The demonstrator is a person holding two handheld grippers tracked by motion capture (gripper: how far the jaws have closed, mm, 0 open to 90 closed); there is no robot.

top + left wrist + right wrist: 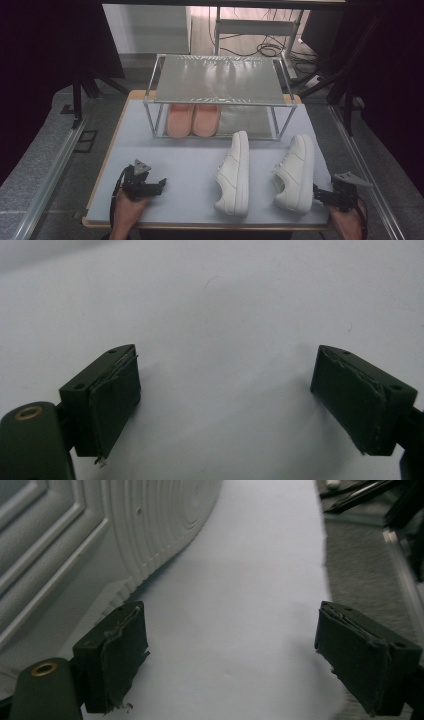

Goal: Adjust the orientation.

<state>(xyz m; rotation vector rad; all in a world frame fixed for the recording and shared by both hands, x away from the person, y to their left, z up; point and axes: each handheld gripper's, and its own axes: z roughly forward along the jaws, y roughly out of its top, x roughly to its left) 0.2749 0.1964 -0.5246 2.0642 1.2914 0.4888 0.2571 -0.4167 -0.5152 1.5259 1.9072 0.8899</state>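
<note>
A pair of white leather low-top sneakers is lying on the pale blue worktop (190, 165) in front of a two-tier metal shoe rack (217, 80), so shelving them is not yet started. The right sneaker (296, 172) is sitting just beside the right gripper (320, 196), the left sneaker (236, 172) between the hands. The left gripper (161, 184) is hovering over bare worktop. Both grippers' jaws are standing wide open, holding nothing. Pink slippers (193, 120) are occupying the lower shelf, partly hidden under the top tier.
</note>
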